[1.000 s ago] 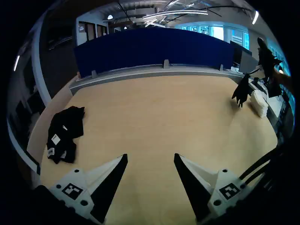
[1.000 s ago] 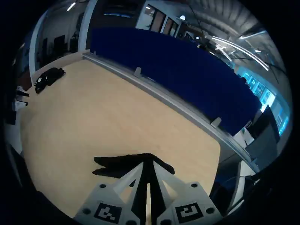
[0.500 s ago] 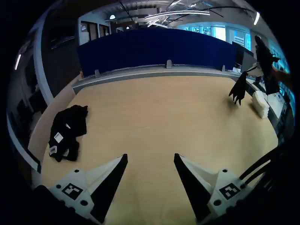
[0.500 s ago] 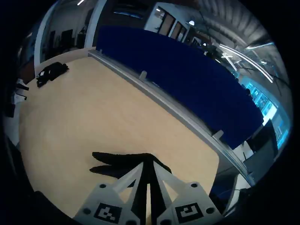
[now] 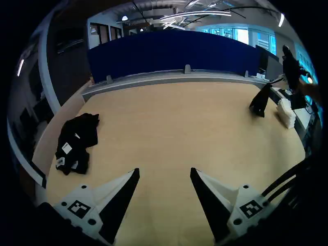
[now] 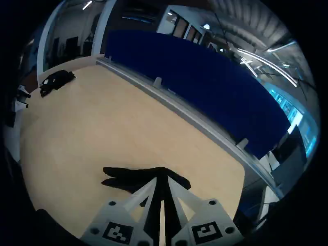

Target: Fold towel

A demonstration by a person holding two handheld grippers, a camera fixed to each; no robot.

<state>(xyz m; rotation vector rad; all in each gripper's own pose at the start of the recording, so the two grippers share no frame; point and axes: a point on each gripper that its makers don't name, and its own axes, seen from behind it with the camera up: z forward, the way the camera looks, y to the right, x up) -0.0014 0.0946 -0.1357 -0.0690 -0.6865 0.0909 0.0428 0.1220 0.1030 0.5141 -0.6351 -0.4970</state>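
A black towel (image 6: 137, 179) hangs bunched from my right gripper (image 6: 162, 186), whose two fingers are shut on it above the pale wooden table (image 6: 102, 127). In the left gripper view the same towel (image 5: 260, 104) dangles at the far right, its lower end at the tabletop, under the distant right gripper (image 5: 292, 67). My left gripper (image 5: 164, 180) is open, low over the table's near edge, with nothing between its fingers. A heap of black towels (image 5: 76, 141) with white tags lies at the table's left side.
A blue partition (image 5: 172, 51) on a grey rail (image 5: 172, 78) runs along the table's far edge. A stack of white cloth (image 5: 285, 112) sits at the right edge near the hanging towel. The heap of black towels (image 6: 55, 80) lies far left in the right gripper view. A dark chair frame (image 5: 287, 180) stands near right.
The hanging towel has come down and gathered into a tighter shape by the table's right edge. My left gripper has drifted slightly; its fingers stay open.
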